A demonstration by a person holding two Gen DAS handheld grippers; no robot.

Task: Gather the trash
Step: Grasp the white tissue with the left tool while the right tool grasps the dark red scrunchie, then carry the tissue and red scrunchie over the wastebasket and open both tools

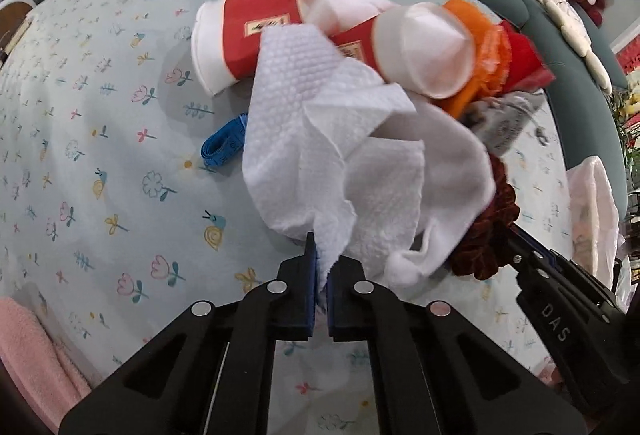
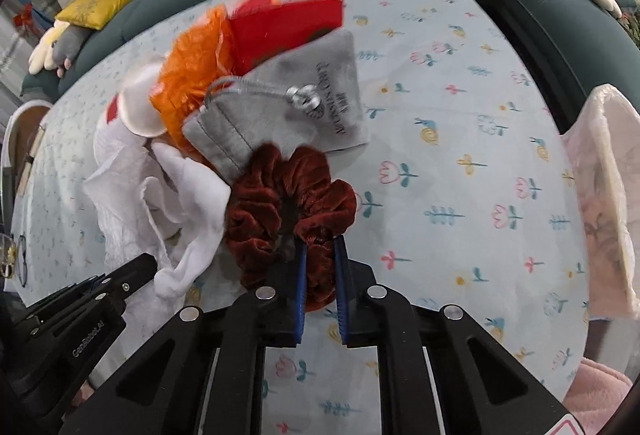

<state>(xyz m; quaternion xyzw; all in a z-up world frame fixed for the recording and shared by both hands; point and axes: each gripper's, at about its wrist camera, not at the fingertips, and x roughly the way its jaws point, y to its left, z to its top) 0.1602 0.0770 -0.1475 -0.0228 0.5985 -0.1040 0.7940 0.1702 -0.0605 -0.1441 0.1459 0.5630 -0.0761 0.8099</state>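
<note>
We see the left tool clamped on the lower edge of a white paper towel. The right tool pinches a rust velvet scrunchie, its pads nearly together on the fabric. Both items sit in a pile mid-bed on the floral sheet: two red paper cups lie tipped, the nearer one's mouth showing nothing inside that we can make out. A grey drawstring pouch is partly under the scrunchie; orange wrapper edges blurred. Blue strip half hidden by towel.
</note>
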